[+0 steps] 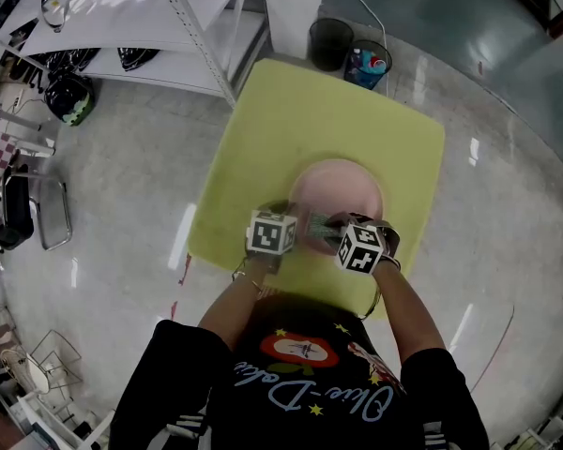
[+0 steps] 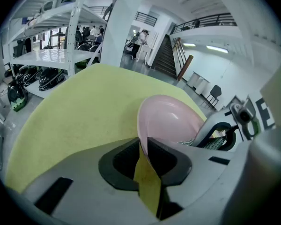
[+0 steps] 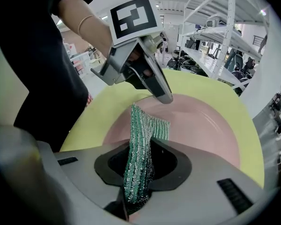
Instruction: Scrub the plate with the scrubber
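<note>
A pink plate lies on the yellow table. In the left gripper view the plate stands tilted, and my left gripper is shut on its near rim. My right gripper is shut on a green, silver-threaded scrubber, whose free end rests on the plate's near left part. In the right gripper view the left gripper pinches the rim just beyond the scrubber. In the head view the left gripper and the right gripper meet at the plate's near edge.
A white shelving rack stands at the far left. A black bin and a blue bin sit past the table's far edge. A metal chair is at the left. The person's torso is close to the table's near edge.
</note>
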The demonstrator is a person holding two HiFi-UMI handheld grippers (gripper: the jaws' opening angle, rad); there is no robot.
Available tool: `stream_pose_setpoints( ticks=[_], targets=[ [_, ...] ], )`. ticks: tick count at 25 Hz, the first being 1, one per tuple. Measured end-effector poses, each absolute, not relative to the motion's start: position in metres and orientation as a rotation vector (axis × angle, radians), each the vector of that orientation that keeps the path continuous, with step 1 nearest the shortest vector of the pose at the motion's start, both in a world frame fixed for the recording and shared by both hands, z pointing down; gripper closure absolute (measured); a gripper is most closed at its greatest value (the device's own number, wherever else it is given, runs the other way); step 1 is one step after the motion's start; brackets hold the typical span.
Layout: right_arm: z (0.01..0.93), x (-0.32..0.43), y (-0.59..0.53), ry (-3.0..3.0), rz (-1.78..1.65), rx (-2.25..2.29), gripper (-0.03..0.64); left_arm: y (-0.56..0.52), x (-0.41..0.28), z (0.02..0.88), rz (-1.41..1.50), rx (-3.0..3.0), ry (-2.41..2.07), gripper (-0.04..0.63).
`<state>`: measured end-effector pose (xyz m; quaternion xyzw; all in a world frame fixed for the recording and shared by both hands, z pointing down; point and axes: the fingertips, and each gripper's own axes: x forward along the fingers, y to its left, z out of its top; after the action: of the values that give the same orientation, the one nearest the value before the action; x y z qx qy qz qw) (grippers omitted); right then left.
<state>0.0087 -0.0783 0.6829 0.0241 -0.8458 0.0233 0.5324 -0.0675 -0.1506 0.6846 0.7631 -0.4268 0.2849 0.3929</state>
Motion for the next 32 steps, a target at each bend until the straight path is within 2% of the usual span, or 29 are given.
stream_pose_setpoints(
  ticks=[12,22,32],
  targets=[
    [0.672,-0.007,-0.042,-2.098,0.314,-0.029,0.549,-0.15,-0.067,0.685,0.733,1.944,-1.089,0.548],
    [0.64,0.033,-0.15,-2.195,0.252,0.451,0.551,-0.154,-0.063,0.681,0.741,1.949,-1.07,0.548],
    [0.664,0.065,-0.188,-2.036,0.091,0.484,0.552,-0.155,-0.063,0.683,0.75,1.952,-1.073,0.549]
  ],
)
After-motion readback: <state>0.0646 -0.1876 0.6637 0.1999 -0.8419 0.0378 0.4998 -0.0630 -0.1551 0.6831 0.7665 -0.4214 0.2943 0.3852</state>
